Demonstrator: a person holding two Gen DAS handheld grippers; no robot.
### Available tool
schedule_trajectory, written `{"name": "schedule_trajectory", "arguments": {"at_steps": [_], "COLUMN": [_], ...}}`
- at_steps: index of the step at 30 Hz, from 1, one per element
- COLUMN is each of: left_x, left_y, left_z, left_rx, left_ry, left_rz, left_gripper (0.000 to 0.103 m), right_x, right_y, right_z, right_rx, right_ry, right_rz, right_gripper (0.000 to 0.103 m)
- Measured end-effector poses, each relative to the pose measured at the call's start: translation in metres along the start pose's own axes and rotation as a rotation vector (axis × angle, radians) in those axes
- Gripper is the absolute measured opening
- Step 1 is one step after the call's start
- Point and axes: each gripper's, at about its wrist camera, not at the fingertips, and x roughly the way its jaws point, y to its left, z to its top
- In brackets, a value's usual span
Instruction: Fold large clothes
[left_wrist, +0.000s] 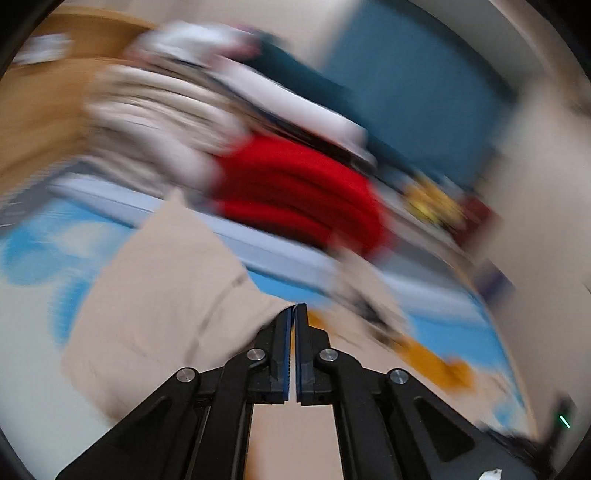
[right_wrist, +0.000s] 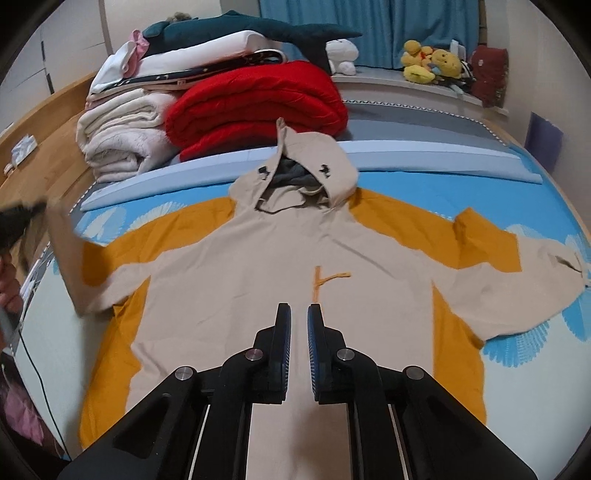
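A beige and orange hoodie (right_wrist: 280, 258) lies face up on the bed, hood (right_wrist: 295, 166) towards the far side, right sleeve (right_wrist: 517, 266) spread out. My right gripper (right_wrist: 299, 314) hovers over its lower front, jaws slightly apart and empty. My left gripper (left_wrist: 295, 310) is shut on the beige left sleeve (left_wrist: 166, 288), which is lifted; that view is motion-blurred. In the right wrist view the left gripper (right_wrist: 22, 218) shows at the far left holding the raised sleeve (right_wrist: 70, 251).
Folded red blanket (right_wrist: 255, 103), white blankets (right_wrist: 122, 144) and stacked bedding (right_wrist: 192, 62) sit at the bed's far side. Plush toys (right_wrist: 432, 62) line the window ledge. A wooden frame (right_wrist: 40, 162) runs along the left. A cable (right_wrist: 37, 369) hangs at the left edge.
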Motion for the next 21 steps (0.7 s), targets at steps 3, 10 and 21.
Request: {"name": "schedule_trajectory", "arguments": {"at_steps": [3,10,21], "left_x": [0.023,-0.056,-0.046], "left_y": [-0.068,-0.027,0.052], "left_z": [-0.033,-0.047,-0.136], "left_rx": [0.066,-0.102,-0.348], "left_ry": [0.225,0.306,0.418], "left_rz": [-0.193,0.204,0.468], "left_gripper": [0.017,0.022,0.023], "right_x": [-0.001,0.000,0.065], "right_y": [-0.011,-0.041,0.057], "right_z": [0.000,0.006,-0.003], "right_rx": [0.013,0.115,-0.093], "right_ry": [-0.009,-0.023,0.033], "right_rz": [-0.001,0.033,0.157], "right_gripper": [0.036,0.047,0.048]}}
